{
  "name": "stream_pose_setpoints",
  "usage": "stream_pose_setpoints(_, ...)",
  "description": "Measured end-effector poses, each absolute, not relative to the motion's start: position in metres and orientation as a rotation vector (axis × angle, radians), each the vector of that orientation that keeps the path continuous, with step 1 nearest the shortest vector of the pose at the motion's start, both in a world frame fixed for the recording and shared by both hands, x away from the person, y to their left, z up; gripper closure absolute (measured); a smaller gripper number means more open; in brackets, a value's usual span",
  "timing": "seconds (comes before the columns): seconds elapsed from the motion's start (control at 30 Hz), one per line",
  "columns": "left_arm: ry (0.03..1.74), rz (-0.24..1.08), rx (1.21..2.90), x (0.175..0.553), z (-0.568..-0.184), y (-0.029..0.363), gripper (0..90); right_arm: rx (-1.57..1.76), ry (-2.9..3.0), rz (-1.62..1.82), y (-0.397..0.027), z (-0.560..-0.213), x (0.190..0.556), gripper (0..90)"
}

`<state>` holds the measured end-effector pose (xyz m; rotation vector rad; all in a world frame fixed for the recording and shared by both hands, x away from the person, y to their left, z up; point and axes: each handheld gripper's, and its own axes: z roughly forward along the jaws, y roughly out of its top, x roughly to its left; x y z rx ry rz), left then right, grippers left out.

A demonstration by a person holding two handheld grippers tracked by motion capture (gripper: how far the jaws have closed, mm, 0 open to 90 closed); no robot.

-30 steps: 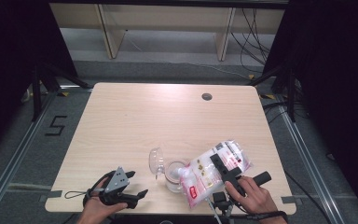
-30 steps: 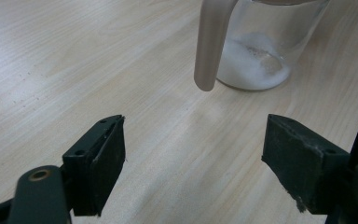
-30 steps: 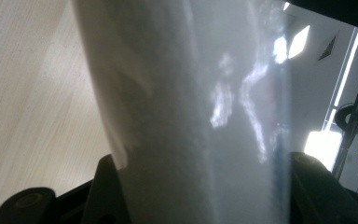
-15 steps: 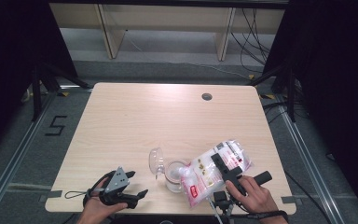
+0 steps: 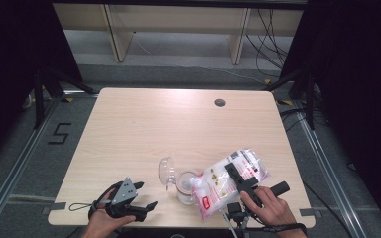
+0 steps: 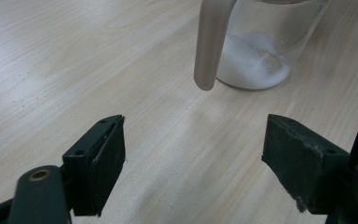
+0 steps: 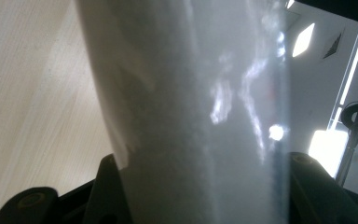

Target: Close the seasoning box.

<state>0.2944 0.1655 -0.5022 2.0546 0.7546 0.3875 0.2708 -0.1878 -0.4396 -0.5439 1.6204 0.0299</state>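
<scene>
The right gripper (image 5: 238,174) is pinching a bag (image 5: 228,181) of white grains between its fingers (image 7: 107,186), holding it tilted over a clear jug (image 5: 184,186) near the front edge of the tabletop (image 5: 178,124). In the right gripper view the bag is standing between the two black fingers, pressed on both sides. The bag's lower corner is meeting the jug's rim, so the step in hand looks like pouring the grains into the jug. In the left gripper view a low heap of white grains is lying in the jug's bottom, beside its handle (image 6: 209,44), so the pour seems only partly done.

The left gripper (image 5: 129,201) is resting on the tabletop to the left of the jug, apart from it, its fingers (image 6: 98,163) spread wide with nothing between them.

The next move probably calls for tipping the bag further while keeping its mouth over the jug, so grains are not spilling onto the wood. The jug is light and unheld; steadying it by the handle with the free gripper might help if the bag is pushing against the rim.
</scene>
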Motion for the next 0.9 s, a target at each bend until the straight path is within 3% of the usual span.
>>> stream_pose_setpoints(0.57,0.754,0.380,2.051,0.2944,-0.5024,0.1652,20.8,-0.554,1.632,0.019,-0.1905,-0.4382,0.2736,57.1)
stream_pose_setpoints(0.6,0.755,0.382,2.051,0.2943,-0.5023,0.1652,20.8,-0.416,1.692,0.036,-0.1949,-0.4454,0.2697,57.1)
stream_pose_setpoints(0.9,0.758,0.377,2.044,0.2943,-0.5027,0.1646,20.8,-0.538,1.655,0.007,-0.1937,-0.4392,0.2753,57.5)
